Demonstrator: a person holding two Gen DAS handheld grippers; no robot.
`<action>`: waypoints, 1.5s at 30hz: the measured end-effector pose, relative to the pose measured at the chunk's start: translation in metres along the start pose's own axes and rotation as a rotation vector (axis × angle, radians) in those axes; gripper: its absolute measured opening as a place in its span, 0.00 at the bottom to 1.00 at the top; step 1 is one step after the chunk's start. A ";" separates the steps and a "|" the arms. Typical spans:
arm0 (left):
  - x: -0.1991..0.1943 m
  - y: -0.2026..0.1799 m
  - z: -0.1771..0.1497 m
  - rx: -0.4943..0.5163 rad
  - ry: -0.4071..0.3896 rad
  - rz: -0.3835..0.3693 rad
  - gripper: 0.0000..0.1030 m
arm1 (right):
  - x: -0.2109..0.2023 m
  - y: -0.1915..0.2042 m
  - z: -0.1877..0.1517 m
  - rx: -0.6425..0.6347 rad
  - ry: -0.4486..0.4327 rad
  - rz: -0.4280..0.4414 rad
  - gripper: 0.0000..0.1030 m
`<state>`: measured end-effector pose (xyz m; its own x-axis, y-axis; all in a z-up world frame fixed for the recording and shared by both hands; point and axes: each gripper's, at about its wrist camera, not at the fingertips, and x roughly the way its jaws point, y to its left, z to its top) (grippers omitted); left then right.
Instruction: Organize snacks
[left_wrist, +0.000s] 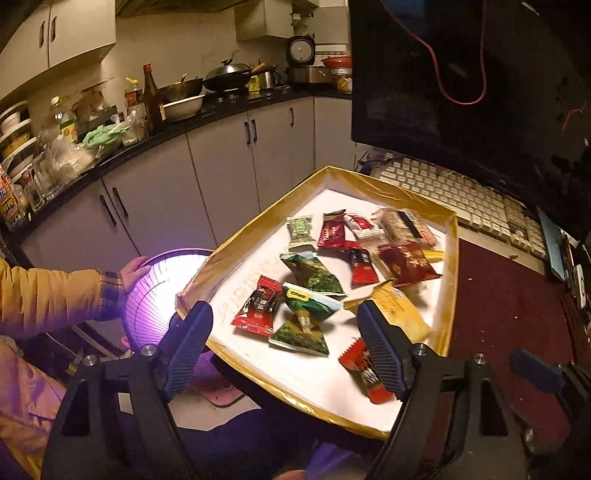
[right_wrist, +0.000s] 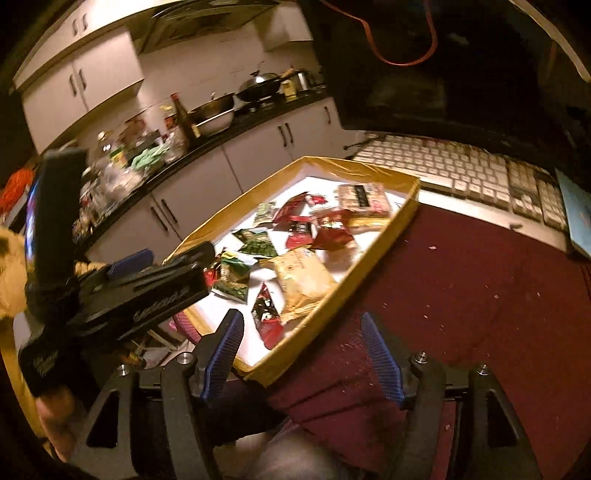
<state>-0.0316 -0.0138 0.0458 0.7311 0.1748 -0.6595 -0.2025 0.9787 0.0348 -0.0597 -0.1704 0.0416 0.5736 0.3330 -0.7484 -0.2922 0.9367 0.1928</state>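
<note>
A shallow gold-rimmed tray with a white floor (left_wrist: 373, 186) is lying in the middle of the left wrist view, partly on a table covered with a dark red cloth (left_wrist: 509, 302), and small wrapped snacks are scattered across it: green foil packets (left_wrist: 312, 275), red packets (left_wrist: 258, 306), a larger yellow packet (left_wrist: 397, 310) and a clear-wrapped bar with a dark label (left_wrist: 404, 223) toward the upper right of the tray. The left gripper (left_wrist: 284, 350) is hovering at the bottom of the frame over the near edge of the tray, its blue-padded fingers (left_wrist: 186, 350) standing wide apart with nothing between them. In the right wrist view the right gripper (right_wrist: 303, 356) is hanging at the bottom centre over the tray's near corner and the red cloth, its fingers likewise spread and holding nothing. A hand is gripping a purple ribbed plastic basket (left_wrist: 159, 291) at the left of the frame, beside the tray. A white keyboard (left_wrist: 454, 195) is sitting behind the tray, under a dark monitor (left_wrist: 461, 81).
</note>
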 end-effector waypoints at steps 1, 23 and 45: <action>-0.002 0.000 0.000 0.002 -0.001 -0.005 0.78 | -0.001 -0.001 0.000 0.007 0.003 -0.006 0.66; -0.016 0.007 -0.002 0.003 -0.024 0.022 0.78 | 0.005 0.014 0.005 -0.012 0.030 0.006 0.66; -0.009 0.021 0.001 -0.004 -0.014 0.020 0.78 | 0.014 0.017 0.006 -0.015 0.049 -0.002 0.66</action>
<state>-0.0412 0.0051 0.0532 0.7360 0.1956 -0.6481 -0.2199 0.9745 0.0444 -0.0521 -0.1492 0.0377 0.5358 0.3254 -0.7792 -0.3032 0.9354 0.1822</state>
